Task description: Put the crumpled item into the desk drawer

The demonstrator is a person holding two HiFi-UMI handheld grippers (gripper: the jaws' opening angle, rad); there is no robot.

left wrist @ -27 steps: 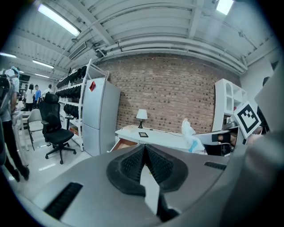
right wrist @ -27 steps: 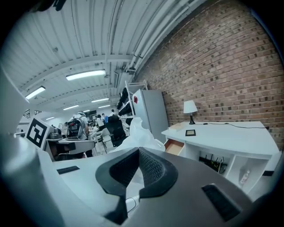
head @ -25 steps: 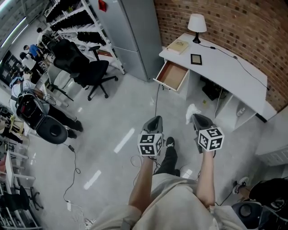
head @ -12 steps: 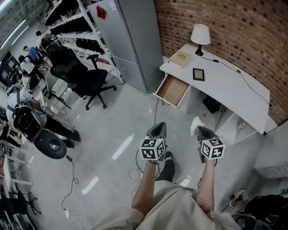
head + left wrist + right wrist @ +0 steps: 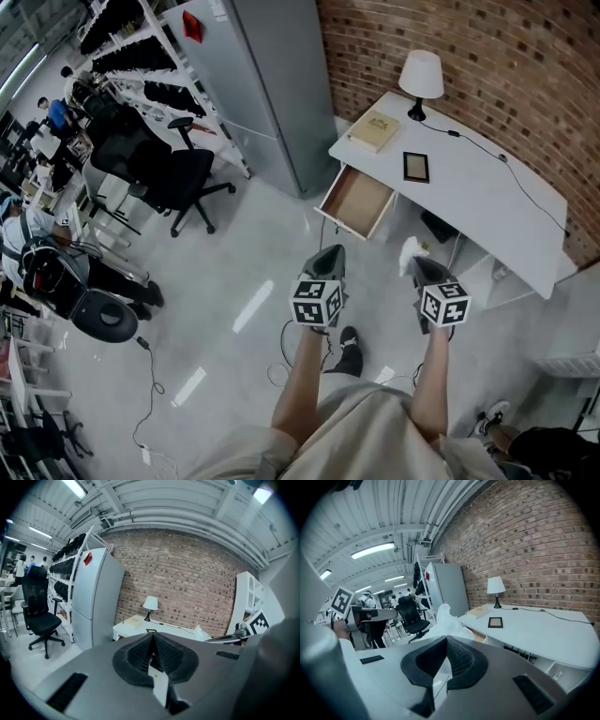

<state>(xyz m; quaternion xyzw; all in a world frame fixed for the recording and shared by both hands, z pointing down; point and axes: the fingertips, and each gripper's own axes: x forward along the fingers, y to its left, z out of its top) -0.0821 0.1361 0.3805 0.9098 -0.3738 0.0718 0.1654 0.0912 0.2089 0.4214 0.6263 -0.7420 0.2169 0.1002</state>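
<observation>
The right tongs (image 5: 442,663) are clamped on the crumpled white plastic item (image 5: 444,618), which pokes up past their tips, over the floor and near the open wooden-lined drawer (image 5: 358,202) of the white counter (image 5: 487,197). The left tongs (image 5: 153,649) are closed on nothing. The pickup looks done; reaching the drawer and dropping the item in remain. The head view shows the pulled-out drawer and the gap to it; the right gripper view shows the grip itself.
</observation>
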